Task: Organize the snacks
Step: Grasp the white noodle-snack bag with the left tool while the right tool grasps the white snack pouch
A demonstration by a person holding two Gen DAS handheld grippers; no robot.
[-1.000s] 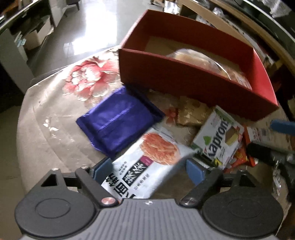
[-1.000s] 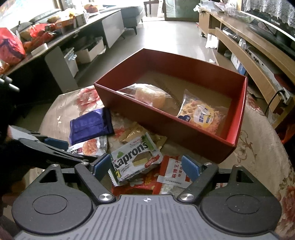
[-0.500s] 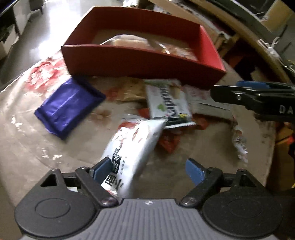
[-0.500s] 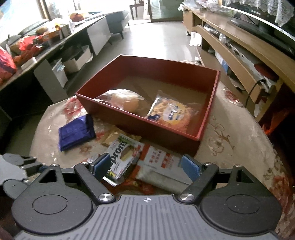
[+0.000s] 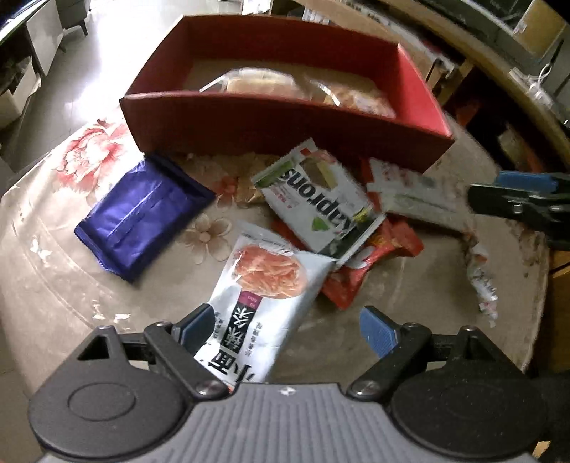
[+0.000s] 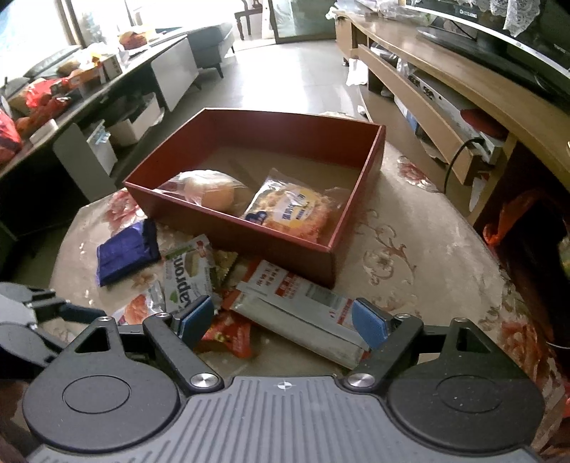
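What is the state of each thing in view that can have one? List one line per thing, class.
red box: open-topped, holding two packets
bun packet: sealed, in the box
yellow snack packet: sealed, in the box
blue packet: flat on the table
Kaprons packet: atop the pile
white noodle packet: between open fingers, ungripped
left hand-held gripper: open
right hand-held gripper: open, over the pile

A glossy pale tiled floor reflects bright daylight from a window at the far left. A long dark counter with white cabinet fronts, cluttered on top, lines the left side. A curved light-wood media shelf runs along the right.
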